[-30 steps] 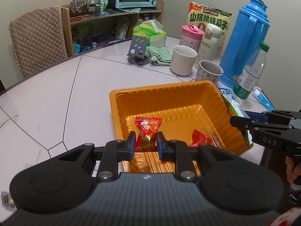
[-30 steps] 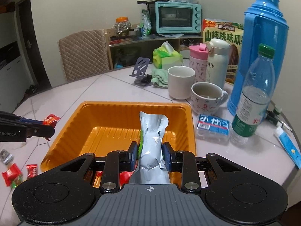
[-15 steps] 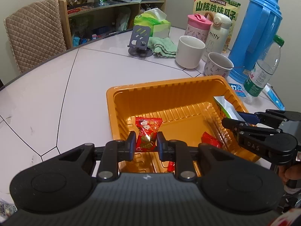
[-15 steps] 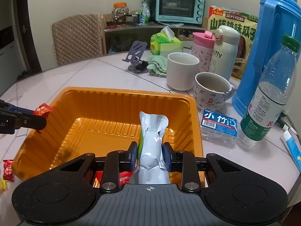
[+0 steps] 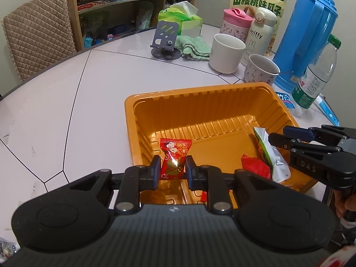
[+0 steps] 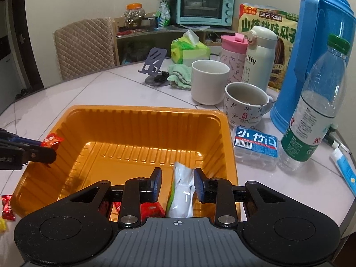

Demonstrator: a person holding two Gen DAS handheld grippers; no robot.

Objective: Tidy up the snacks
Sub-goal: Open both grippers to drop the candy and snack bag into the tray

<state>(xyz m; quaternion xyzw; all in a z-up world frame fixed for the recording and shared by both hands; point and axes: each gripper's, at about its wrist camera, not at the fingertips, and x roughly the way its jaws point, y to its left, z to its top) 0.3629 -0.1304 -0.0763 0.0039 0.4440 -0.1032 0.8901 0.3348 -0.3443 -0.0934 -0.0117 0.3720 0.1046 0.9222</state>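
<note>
Change since earlier frames: both grippers have been lowered toward the orange tray (image 6: 142, 111), and the silver packet (image 6: 181, 191) has been let go.
Right gripper (image 6: 175, 187): jaws are being opened; the silver packet lies between them, no longer pinched, its lower end resting inside the tray beside a red packet (image 6: 151, 208).
Left gripper (image 5: 172, 170): clamped on a red candy (image 5: 174, 155), held over the tray's near corner.
Table (image 5: 100, 84): more red candies (image 6: 7, 207) are left outside the tray's left side.
</note>
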